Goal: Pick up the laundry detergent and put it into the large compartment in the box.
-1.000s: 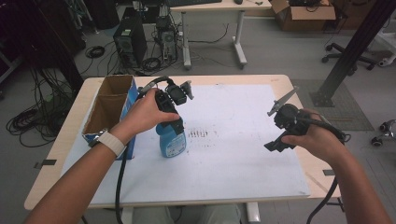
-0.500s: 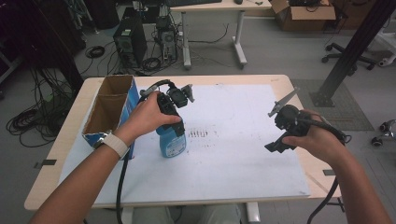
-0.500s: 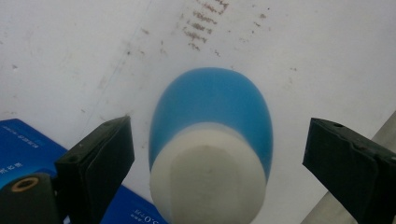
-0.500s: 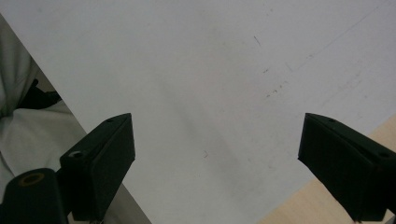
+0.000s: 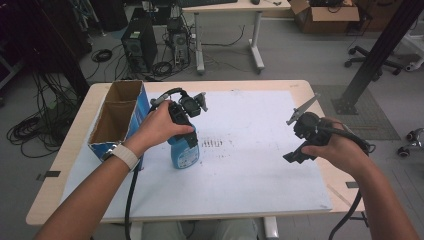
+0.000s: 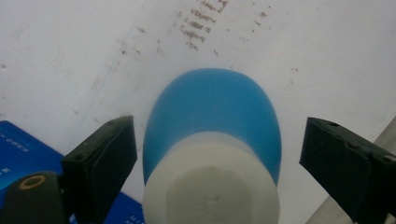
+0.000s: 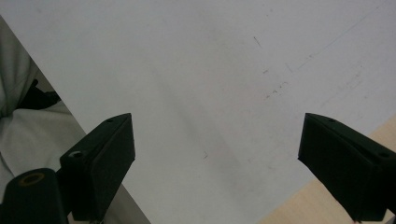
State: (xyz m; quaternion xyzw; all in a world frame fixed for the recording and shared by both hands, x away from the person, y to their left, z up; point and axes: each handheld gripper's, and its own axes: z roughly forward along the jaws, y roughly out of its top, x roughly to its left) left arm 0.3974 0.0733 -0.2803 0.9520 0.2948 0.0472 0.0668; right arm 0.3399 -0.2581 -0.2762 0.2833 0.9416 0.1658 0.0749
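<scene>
Left gripper view: open jaws are held around the blue bottle (image 6: 212, 112), untouched; the right gripper (image 7: 215, 158), jaws apart, is hung above the counter's (image 5: 300, 86) right edge.

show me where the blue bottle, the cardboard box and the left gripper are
blue bottle (image 5: 184, 154): high view, on its blue body below the hand.
cardboard box (image 5: 140, 102): high view, on its blue outer wall.
left gripper (image 6: 212, 154): left gripper view, midway between its open jaws, over the bottle's white cap.
</scene>
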